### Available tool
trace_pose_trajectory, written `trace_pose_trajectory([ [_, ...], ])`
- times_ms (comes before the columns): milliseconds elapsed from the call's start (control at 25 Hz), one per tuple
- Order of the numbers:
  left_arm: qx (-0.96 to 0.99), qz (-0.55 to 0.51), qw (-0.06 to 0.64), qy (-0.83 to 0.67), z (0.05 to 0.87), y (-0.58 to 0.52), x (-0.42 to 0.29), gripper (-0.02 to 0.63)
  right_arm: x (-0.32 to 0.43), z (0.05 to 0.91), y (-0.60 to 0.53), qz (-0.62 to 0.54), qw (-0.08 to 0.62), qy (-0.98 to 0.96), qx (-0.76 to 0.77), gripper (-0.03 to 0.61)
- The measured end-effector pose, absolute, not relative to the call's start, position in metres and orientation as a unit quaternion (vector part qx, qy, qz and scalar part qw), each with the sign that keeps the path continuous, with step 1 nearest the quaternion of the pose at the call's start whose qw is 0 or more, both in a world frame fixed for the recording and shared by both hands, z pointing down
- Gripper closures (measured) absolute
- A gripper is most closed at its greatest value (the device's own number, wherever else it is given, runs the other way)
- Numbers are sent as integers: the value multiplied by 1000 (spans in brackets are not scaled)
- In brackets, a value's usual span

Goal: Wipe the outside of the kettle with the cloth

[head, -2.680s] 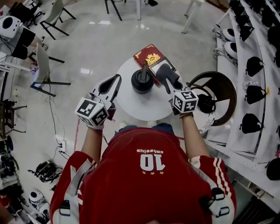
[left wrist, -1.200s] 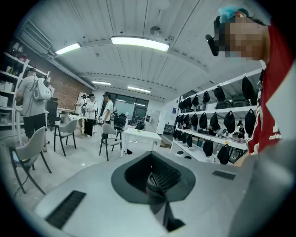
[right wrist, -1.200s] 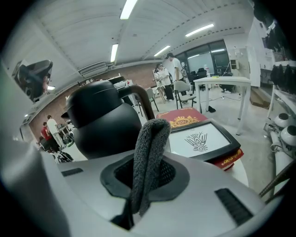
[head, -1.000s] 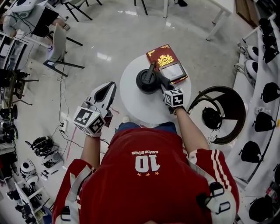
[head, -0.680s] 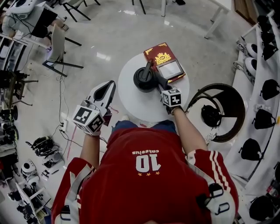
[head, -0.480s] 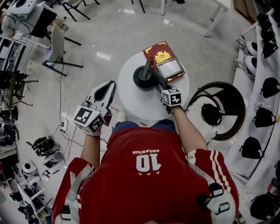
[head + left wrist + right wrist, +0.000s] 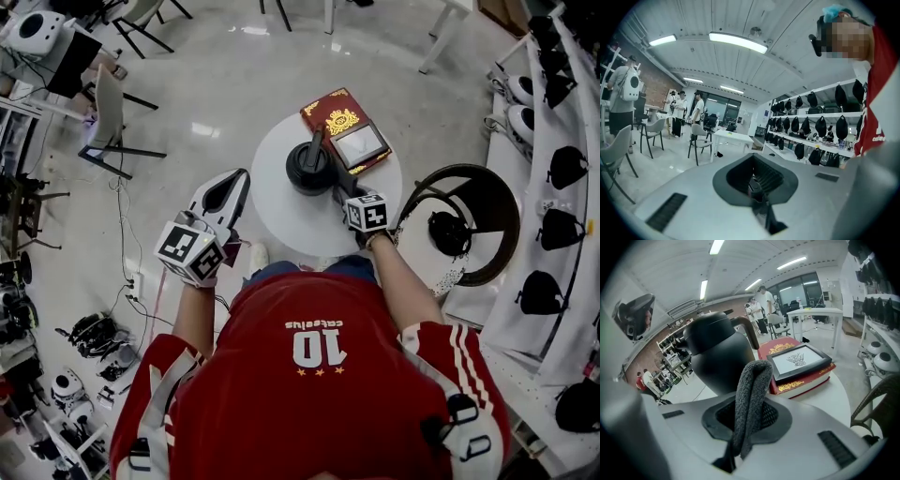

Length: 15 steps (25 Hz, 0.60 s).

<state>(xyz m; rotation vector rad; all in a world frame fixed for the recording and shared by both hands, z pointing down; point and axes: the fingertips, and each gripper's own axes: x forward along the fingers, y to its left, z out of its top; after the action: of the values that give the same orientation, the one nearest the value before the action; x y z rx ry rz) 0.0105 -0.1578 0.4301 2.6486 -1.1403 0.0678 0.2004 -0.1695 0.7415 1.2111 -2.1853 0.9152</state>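
Note:
A black kettle (image 7: 308, 170) with a tall handle stands on the small round white table (image 7: 292, 218). In the right gripper view the kettle (image 7: 715, 358) fills the middle left. My right gripper (image 7: 341, 190) sits at its near right side, shut on a folded grey cloth (image 7: 752, 389). The cloth's top end reaches up to the kettle's body; I cannot tell whether it touches. My left gripper (image 7: 228, 192) hangs off the table's left edge, shut and holding nothing. It points up into the room in the left gripper view (image 7: 756, 183).
A red and gold box with a framed picture (image 7: 343, 131) lies on the table behind the kettle. A dark round chair (image 7: 466, 223) stands close on the right, with shelves of black bags (image 7: 553, 169) beyond. Chairs (image 7: 105, 122) and cables (image 7: 131, 281) are at the left.
My right gripper with the cloth came in against the kettle's right side, then slid slightly back towards me. The left gripper has barely moved. The head view has shifted.

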Motion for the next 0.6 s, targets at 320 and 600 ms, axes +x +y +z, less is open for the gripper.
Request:
trace_pose_trajectory([
  [320,922,11,134,-363,425,-167,-14,607,184,742,-156,350,246,-776,464,532],
  [600,929,2,134,-346,422,-168,-35,607,169,740,-143,356,253,-762,477,532],
])
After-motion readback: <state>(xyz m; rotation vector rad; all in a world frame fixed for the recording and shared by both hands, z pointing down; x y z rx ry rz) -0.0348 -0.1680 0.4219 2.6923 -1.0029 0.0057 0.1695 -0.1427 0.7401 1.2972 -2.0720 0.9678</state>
